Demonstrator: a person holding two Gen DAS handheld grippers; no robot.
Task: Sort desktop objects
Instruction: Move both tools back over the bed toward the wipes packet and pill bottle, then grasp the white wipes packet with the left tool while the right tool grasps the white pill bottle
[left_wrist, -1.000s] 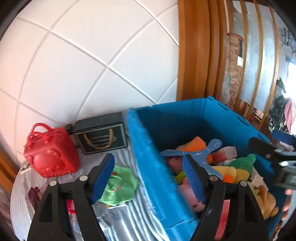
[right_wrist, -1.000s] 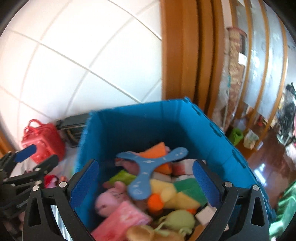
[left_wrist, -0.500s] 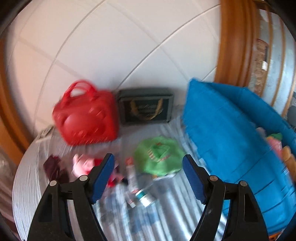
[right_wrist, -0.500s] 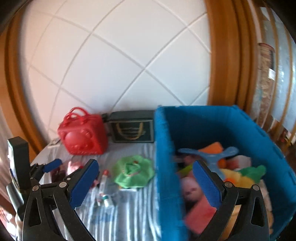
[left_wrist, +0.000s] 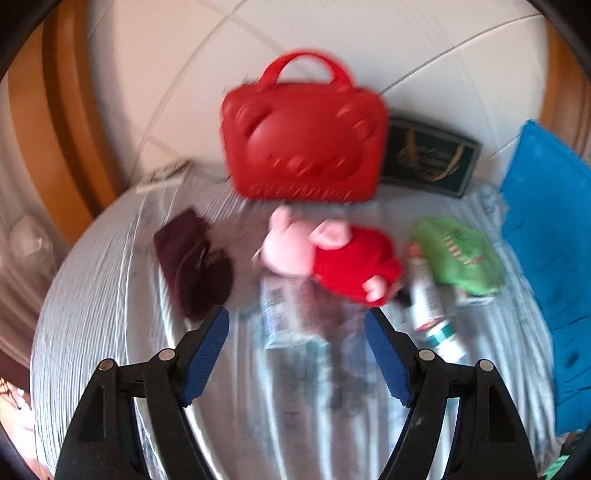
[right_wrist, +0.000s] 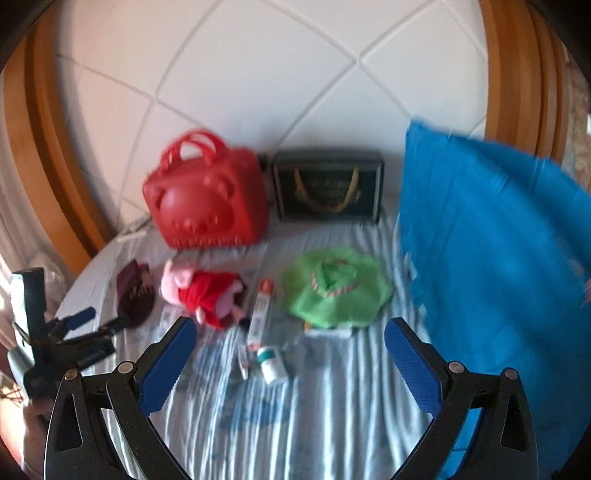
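My left gripper (left_wrist: 297, 328) is open and empty, hovering just short of a pink pig plush in a red dress (left_wrist: 332, 258) on the striped cloth. A maroon pouch (left_wrist: 192, 258) lies left of the pig, and a flat clear packet (left_wrist: 284, 314) lies between the fingers' line and the pig. My right gripper (right_wrist: 290, 326) is open and empty above a white tube (right_wrist: 260, 314) and a small bottle (right_wrist: 271, 365). The green plush (right_wrist: 336, 288) lies just beyond it. The left gripper (right_wrist: 101, 321) shows at the far left, near the maroon pouch (right_wrist: 133, 291). Both views are blurred.
A red handbag (left_wrist: 303, 136) and a dark box (left_wrist: 428, 158) stand against the white padded wall at the back. The tall blue bin (right_wrist: 498, 258) fills the right side. Striped cloth (right_wrist: 314, 424) covers the surface in front.
Both grippers have swung left, away from over the blue bin, and dropped lower over the loose items on the cloth. Neither has taken hold of anything.
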